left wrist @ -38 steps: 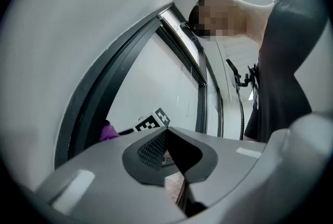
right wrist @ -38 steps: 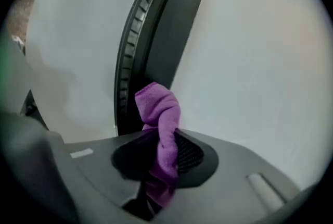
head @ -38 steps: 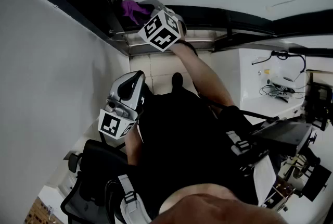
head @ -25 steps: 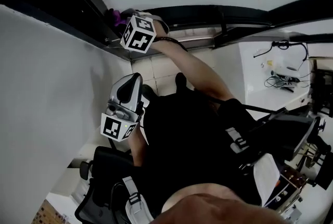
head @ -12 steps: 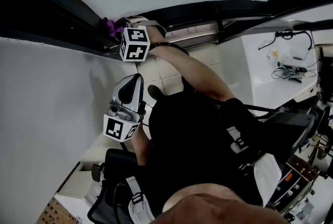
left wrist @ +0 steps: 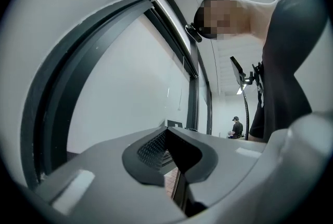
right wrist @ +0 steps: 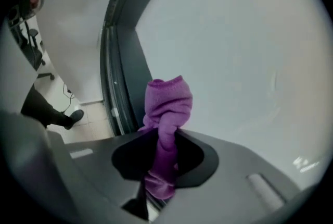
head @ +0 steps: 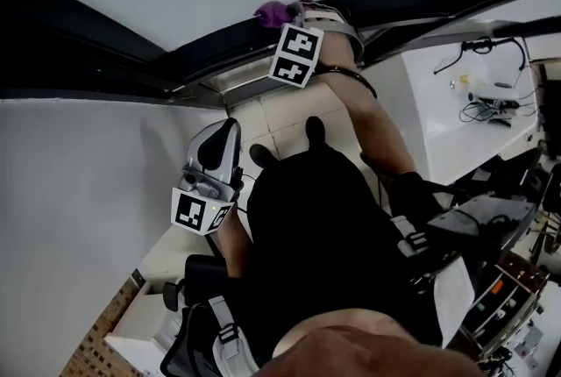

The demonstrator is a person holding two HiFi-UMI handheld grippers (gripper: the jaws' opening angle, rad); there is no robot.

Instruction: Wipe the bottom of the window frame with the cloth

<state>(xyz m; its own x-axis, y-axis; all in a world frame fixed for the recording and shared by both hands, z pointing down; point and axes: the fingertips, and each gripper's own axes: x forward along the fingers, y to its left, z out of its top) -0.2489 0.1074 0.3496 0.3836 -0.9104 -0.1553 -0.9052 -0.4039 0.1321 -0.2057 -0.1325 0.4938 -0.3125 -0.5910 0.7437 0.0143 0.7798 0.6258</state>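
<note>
A purple cloth (head: pixel 270 13) lies against the dark bottom rail of the window frame (head: pixel 210 55) at the top of the head view. My right gripper (head: pixel 289 15) is shut on it, its marker cube just below. In the right gripper view the cloth (right wrist: pixel 167 106) bunches out past the gripper's (right wrist: pixel 164 133) jaws and rests by the frame (right wrist: pixel 124 66) and the pale glass. My left gripper (head: pixel 230 128) is held low near the person's body, away from the frame. In the left gripper view that gripper (left wrist: pixel 167 135) has its jaws together with nothing between them.
A white wall (head: pixel 79 182) runs along the left. Below the frame is tiled floor (head: pixel 276 125). A white desk with cables (head: pixel 473 95) stands at the right, and a dark chair (head: pixel 188 296) is behind the person. A distant person (left wrist: pixel 237 126) shows in the left gripper view.
My right gripper has slid to the right along the bottom rail with the purple cloth, away from the wall corner. The left gripper has stayed near the body.
</note>
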